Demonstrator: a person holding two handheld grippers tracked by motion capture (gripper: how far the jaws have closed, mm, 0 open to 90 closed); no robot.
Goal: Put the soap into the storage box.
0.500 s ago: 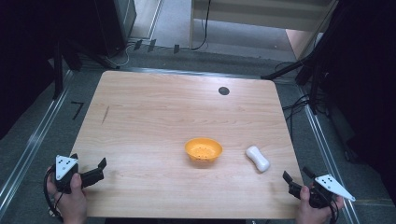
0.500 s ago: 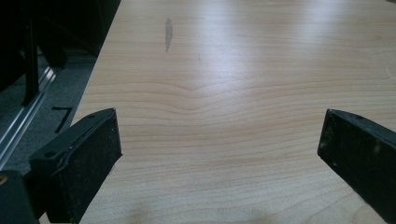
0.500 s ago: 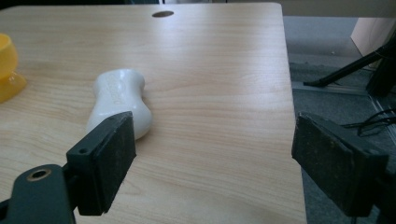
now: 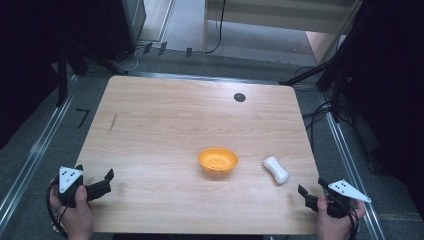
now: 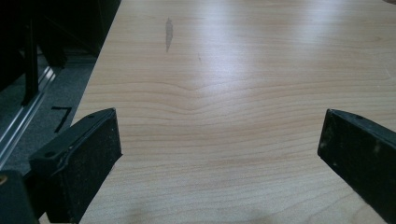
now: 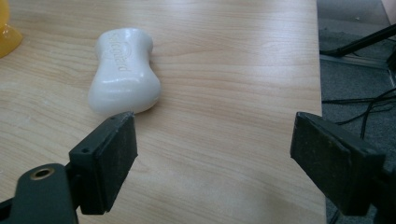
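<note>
1. Soap (image 4: 276, 169): white, waisted bar with raised lettering, lay flat on the tabletop (image 4: 165, 125) just right of the bowl, apart from it, near the right edge. In the right gripper view the soap (image 6: 123, 70) sat just beyond the left jaw, outside the gap, untouched.
2. Bowl (image 4: 217, 160): orange, shallow, upright, near the tabletop's middle toward the near edge; nothing visible inside. Its rim edge showed at the corner of the right gripper view (image 6: 7, 30).
3. Right claw (image 4: 312, 195): held at the near right corner, jaws spread wide with bare wood between them (image 6: 212, 163); released, gripping nothing.
4. Left claw (image 4: 107, 182): held at the near left corner, well apart from both items; jaws likewise spread over bare wood (image 5: 219, 154), released.
5. Progress, as judged: work looked barely begun. Nothing was lifted or placed; the soap, nearest the right claw, seemed the item due for grasping, perhaps for the bowl. Approach, grip and transfer all remained.
6. Surface: pale wood grain, rounded corners, a dark smear (image 4: 113, 122) toward the left, a small black round cap (image 4: 239, 97) near the far edge.
7. Room: dim; grey floor, metal rails either side, cables (image 4: 320, 112) at right, dark stands, pale furniture beyond.
</note>
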